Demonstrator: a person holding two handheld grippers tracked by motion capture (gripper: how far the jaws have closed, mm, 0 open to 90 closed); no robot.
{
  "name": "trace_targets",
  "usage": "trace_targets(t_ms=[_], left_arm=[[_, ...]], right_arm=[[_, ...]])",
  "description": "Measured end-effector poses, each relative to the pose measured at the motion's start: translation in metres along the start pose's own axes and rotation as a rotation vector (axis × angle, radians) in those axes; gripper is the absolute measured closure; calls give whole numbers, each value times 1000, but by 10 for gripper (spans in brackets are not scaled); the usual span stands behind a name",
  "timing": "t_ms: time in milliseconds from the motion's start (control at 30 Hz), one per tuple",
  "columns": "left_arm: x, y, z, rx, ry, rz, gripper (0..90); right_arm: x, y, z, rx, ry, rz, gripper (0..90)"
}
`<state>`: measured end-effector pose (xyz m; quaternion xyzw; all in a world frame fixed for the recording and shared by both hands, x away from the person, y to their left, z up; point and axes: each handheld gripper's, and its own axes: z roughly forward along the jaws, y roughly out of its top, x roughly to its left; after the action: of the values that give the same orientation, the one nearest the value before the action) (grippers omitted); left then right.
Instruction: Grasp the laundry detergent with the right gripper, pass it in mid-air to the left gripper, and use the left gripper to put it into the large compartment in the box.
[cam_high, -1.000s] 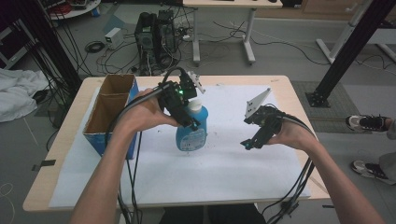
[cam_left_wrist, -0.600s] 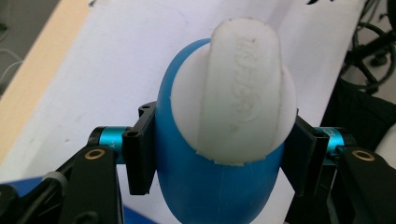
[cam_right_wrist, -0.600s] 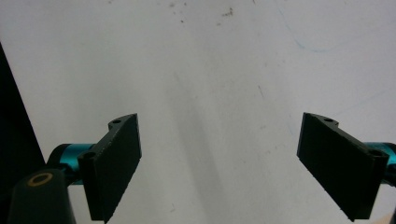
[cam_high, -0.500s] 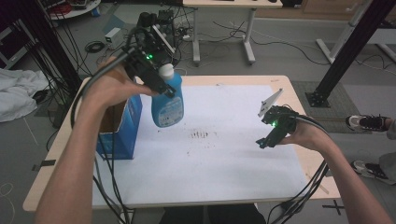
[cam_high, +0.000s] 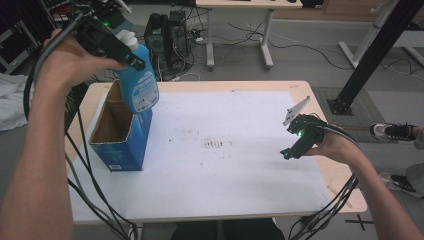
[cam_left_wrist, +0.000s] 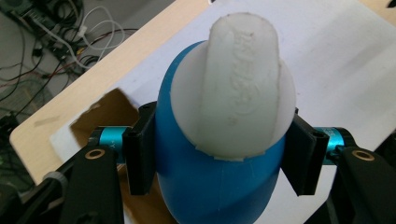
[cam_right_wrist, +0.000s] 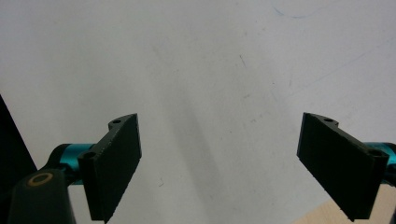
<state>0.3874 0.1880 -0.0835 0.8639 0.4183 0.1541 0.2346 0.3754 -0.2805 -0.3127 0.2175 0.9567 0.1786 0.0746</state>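
Right gripper (cam_high: 294, 150): idling at 3 o'clock over the white paper sheet (cam_high: 240, 150), jaws standing wide, gripping nothing.
Open blue cardboard box (cam_high: 122, 132): sitting at 9 o'clock.
Left gripper (cam_left_wrist: 219, 158): clamping the blue plastic bottle with white cap (cam_high: 138, 82), which is hanging above the box's far rim.
Risk: the bottle is likely slipping on smooth plastic, or clipping the rim and tipping the box.

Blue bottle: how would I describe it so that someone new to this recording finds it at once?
Start at the white sheet covering the wooden table, then go to the open cardboard box at its left end. Above that box the left hand-held gripper holds the blue bottle, the one blue container with a white cap.
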Motion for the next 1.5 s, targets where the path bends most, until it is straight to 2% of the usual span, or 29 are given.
trace_targets(t_ms=[100,233,500,633,733,900,933,1033,1067,1233,1300,1433,1500], left_arm=[[7,-4,-1,9,11,-11,382],[22,-15,-4,27,37,-31,382],[40,-36,2,47,47,-64,382],[46,-47,14,60,43,-89,382],[50,-55,22,73,39,-99,382],[56,-69,41,91,34,-111,381],[57,-72,45,97,32,-112,382],[58,-79,58,111,19,-101,381],[58,-82,62,109,17,-103,381],[60,-94,82,130,-9,-80,381],[61,-98,88,126,-19,-85,381],[61,-106,101,135,-38,-65,381],[61,-109,107,148,-51,-38,382]], right_arm=[[1,-2,2,-3,1,3,129],[0,-4,3,3,-13,-15,130],[0,-6,6,8,-23,-19,130],[1,-7,9,14,-20,-11,130],[1,-9,12,18,-36,-9,130],[1,-12,16,29,-33,-4,130],[2,-12,15,47,-35,0,130],[3,-12,18,42,-22,1,130],[2,-12,18,35,-33,-18,130],[5,-11,20,51,-23,-2,130],[4,-11,22,42,-36,-20,130],[5,-12,27,49,-31,-18,130],[5,-13,28,57,-33,-20,130]])
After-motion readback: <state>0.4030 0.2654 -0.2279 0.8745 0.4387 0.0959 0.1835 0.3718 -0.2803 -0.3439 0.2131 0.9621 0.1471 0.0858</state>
